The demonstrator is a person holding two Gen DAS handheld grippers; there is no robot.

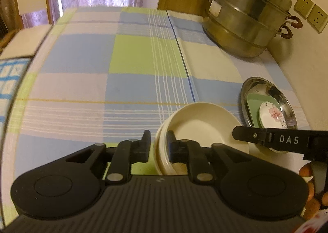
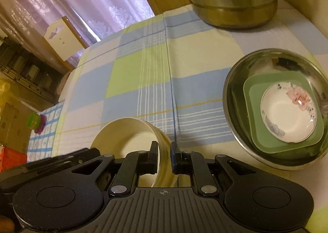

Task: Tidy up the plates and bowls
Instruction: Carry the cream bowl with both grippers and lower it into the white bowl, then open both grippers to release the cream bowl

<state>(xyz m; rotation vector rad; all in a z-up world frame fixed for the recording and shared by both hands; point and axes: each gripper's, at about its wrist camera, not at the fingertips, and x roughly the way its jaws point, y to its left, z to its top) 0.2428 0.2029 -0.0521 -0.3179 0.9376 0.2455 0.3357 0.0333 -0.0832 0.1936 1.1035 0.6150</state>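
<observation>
My left gripper [image 1: 157,145] straddles the left rim of a cream bowl [image 1: 202,122], its fingers [image 1: 146,144] narrowly parted, one outside the rim and one inside; I cannot tell whether the pads press on it. My right gripper [image 2: 164,156] straddles the opposite rim of the same bowl (it looks like a stack of two) in the same narrow way. The bowl sits near the tabletop's near edge, on a checked cloth [image 1: 131,52] of blue, green and white. Just beside it, toward the right edge, a steel basin [image 2: 242,93] holds a green square dish [image 2: 254,126]; a white flowered bowl [image 2: 287,118] is nested inside that; a steel steamer pot [image 1: 246,17] stands at the far right corner.
</observation>
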